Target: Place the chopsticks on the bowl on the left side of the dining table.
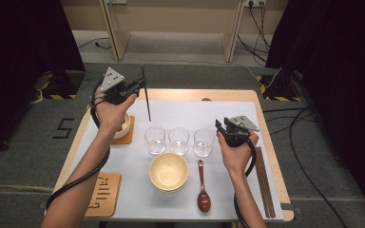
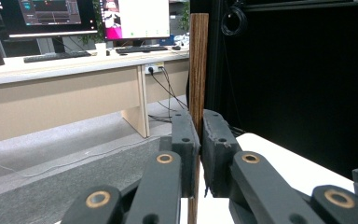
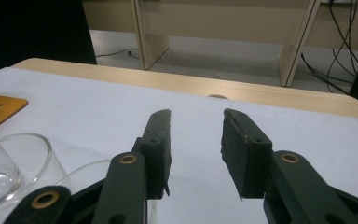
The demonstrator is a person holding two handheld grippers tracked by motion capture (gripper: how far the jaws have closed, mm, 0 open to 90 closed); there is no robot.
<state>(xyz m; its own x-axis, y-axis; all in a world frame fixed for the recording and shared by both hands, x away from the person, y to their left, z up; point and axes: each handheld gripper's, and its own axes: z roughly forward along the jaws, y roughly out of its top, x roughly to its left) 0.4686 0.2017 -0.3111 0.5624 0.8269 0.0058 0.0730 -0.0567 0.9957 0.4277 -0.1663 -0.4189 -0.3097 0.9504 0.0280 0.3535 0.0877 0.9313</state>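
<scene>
Dark wooden chopstick (image 1: pixel 145 92): one piece, held upright above the far left part of the table, its lower end hanging over the white mat (image 1: pixel 228 116) just beyond the row of glasses; in the left gripper view the same chopstick (image 2: pixel 198 70) is seen clamped between the two black jaws, its grain running vertically and its top rising past the jaw tips. Left gripper (image 1: pixel 140 85): closed on the chopstick, raised over the far left corner, grey three-cornered plate uppermost, cable trailing along the forearm. Right gripper (image 1: pixel 217 125): held low at the right of the mat, just beside the rightmost glass, jaws parted with nothing between them, as seen in the right gripper view (image 3: pixel 196 123). Three clear drinking glasses (image 1: pixel 179 140): set in a row across the middle of the mat, standing upright, close together but apart. Cream bowl (image 1: pixel 169 172): placed on the near side of the glasses, centred. Brown wooden spoon (image 1: pixel 203 187): laid just to the right of the bowl, handle pointing away from the person. Further chopsticks (image 1: pixel 264 183): laid lengthwise along the right edge of the table. Wooden coaster (image 1: pixel 127 133): placed at the left, bearing a small white cup partly hidden by the left hand. Wooden holder (image 1: pixel 103 194): laid at the near left corner.
</scene>
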